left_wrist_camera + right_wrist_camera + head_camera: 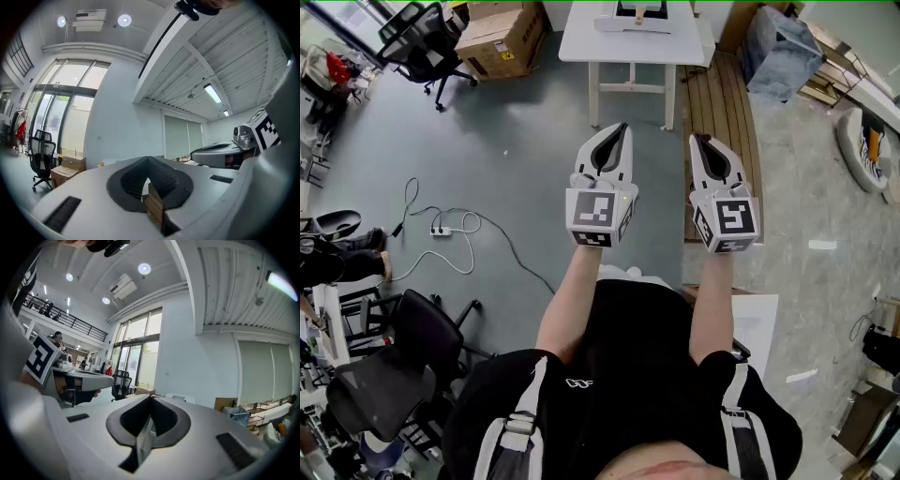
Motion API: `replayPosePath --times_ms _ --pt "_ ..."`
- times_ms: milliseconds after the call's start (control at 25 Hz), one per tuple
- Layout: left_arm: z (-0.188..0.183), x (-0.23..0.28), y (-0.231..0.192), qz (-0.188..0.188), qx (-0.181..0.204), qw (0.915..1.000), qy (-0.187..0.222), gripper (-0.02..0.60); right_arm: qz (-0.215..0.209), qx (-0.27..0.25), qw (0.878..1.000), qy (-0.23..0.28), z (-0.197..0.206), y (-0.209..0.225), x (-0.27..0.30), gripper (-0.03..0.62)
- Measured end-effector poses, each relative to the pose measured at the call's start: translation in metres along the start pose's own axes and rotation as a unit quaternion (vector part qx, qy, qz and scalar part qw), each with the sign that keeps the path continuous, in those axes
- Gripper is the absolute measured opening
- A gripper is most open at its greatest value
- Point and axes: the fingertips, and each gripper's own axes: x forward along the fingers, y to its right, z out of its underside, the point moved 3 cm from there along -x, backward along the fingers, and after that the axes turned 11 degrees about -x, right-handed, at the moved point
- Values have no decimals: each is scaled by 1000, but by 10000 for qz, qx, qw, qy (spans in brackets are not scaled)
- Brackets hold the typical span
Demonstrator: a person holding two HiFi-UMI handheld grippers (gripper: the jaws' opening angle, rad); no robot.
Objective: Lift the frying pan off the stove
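Observation:
No frying pan or stove shows in any view. In the head view the person holds both grippers out in front at chest height above the floor. My left gripper (622, 128) is shut, its jaws meeting at the tip with nothing between them. My right gripper (697, 141) is shut too and holds nothing. The left gripper view looks level across the room over the closed left gripper (148, 158), with the right gripper's body at its right edge. In the right gripper view the closed right gripper (151, 397) points toward tall windows.
A white table (630, 45) stands ahead, a wooden pallet (722, 112) to its right. Cardboard boxes (502, 39) and a black office chair (422, 42) sit at the far left. A power strip with cables (442, 231) lies on the grey floor. Another black chair (389, 375) stands near left.

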Motion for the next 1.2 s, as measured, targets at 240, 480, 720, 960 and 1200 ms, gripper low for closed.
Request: replayPosePath --times_ms 240,480,720,960,1200 --pt "0 4 9 11 -2 10000 12 -11 61 75 9999 47 2 14 -9 2" --pt "2 5 10 -5 -17 10000 -46 -9 109 479 9987 130 7 26 -10 3" --pt "14 6 -6 -189 -61 9996 -194 -9 33 459 9989 107 8 22 -7 3" --pt "11 9 -31 -473 -169 9987 -109 -9 115 429 9989 128 11 38 -6 3" --pt "2 19 -50 -512 -208 9985 52 -9 87 232 9995 169 3 38 7 3"
